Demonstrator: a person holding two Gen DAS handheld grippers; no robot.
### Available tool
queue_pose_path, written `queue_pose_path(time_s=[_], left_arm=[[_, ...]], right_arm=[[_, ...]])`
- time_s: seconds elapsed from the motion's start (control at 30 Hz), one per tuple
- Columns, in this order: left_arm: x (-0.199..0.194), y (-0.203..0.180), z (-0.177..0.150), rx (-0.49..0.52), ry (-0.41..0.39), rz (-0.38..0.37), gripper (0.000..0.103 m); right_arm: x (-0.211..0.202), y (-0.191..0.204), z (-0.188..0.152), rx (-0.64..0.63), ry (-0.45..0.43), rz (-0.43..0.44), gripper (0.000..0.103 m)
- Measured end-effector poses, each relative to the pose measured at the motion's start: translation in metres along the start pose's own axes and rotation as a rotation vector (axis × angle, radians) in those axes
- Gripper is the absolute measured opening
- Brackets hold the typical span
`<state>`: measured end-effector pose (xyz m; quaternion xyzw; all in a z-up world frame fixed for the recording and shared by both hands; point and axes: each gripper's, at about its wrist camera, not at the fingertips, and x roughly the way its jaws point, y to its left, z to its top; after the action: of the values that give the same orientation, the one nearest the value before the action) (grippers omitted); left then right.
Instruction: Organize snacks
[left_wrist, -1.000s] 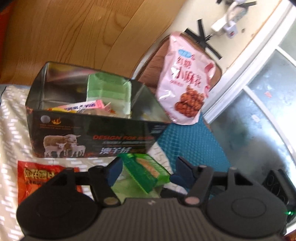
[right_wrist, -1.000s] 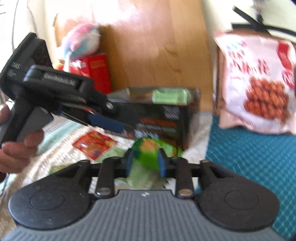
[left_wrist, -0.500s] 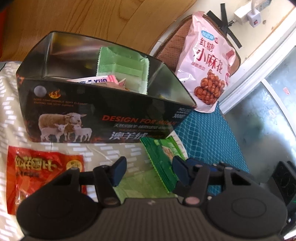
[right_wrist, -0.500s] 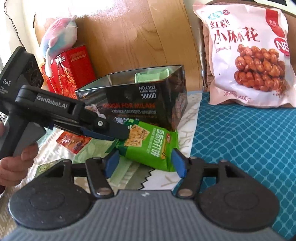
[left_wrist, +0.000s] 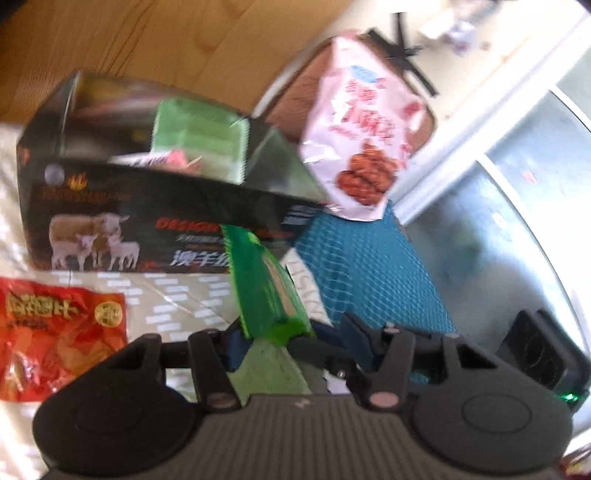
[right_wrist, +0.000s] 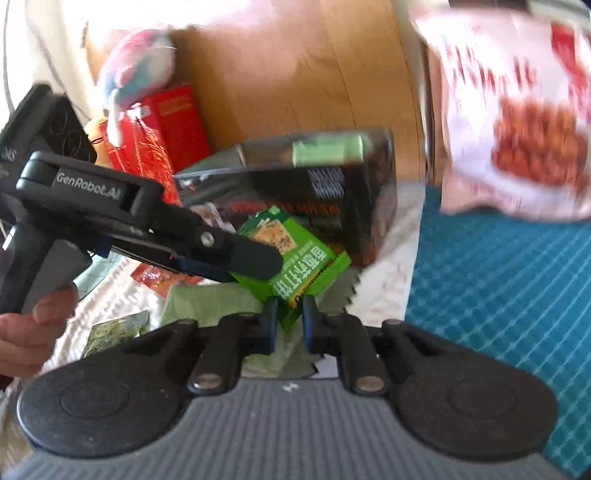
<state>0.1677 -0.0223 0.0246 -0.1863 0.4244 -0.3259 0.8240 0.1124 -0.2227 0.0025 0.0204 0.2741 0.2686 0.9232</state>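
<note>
The green cracker packet is lifted just in front of the black tin box, tilted, its lower edge pinched between the nearly closed fingers of the right gripper. The left gripper has its jaws well apart on either side of the packet's near end; whether either pad touches it I cannot tell (both views are blurred).

The packet looks light and crinkly, a slick film wrapper over brittle crackers, so it is probably best held by the flat sealed edge with a gentle squeeze.

Inside the box a pale green packet stands upright and narrows the opening. Left of the box lies a red snack bag; right of it a big pink bag of fried twists leans over the teal mat.
</note>
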Motion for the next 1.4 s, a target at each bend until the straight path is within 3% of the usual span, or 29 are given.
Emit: queue_pose_path(time_s=[0.23,0.4,0.47,0.53,0.6,0.77,0.93,1.07,1.13,1.2,1.4], left_arm=[[-0.047,-0.019,0.015,0.047,-0.135,-0.029,0.052],[-0.061,-0.019,0.048,0.100,-0.224,0.029,0.054],[-0.052,-0.001,0.062,0.063,-0.232,0.092,0.064],[-0.046,0.025,0.067,-0.043,-0.217,0.155,0.064],[-0.054,0.044,0.058,-0.105,-0.247,0.114,0.063],[-0.092,0.053,0.030,-0.127,-0.328,0.074,0.064],[-0.104,0.064,-0.008,-0.184,-0.276,0.089,0.064],[-0.083,0.062,-0.033,-0.218,-0.184,0.047,0.065],[-0.066,0.054,-0.042,-0.215,-0.132,0.042,0.068],[-0.049,0.048,-0.050,-0.216,-0.080,0.055,0.069],[-0.036,0.028,-0.068,-0.186,-0.047,0.007,0.062]], right_arm=[[-0.020,0.021,0.027,-0.042,-0.149,0.011,0.014],[0.003,0.030,0.060,-0.066,-0.210,-0.003,0.015],[0.023,0.032,0.068,-0.073,-0.193,-0.014,0.018],[0.033,0.031,0.069,-0.060,-0.173,-0.034,0.018],[0.025,0.030,0.062,-0.046,-0.183,-0.006,0.018],[0.011,0.024,0.037,-0.028,-0.135,-0.002,0.020],[0.010,0.014,0.015,0.040,-0.053,-0.029,0.021],[0.014,0.006,0.009,0.115,-0.010,-0.062,0.030],[0.015,0.004,0.006,0.147,0.027,-0.038,0.037],[0.012,0.007,-0.001,0.175,0.055,0.003,0.038],[-0.022,0.036,-0.028,0.167,0.076,0.096,0.037]])
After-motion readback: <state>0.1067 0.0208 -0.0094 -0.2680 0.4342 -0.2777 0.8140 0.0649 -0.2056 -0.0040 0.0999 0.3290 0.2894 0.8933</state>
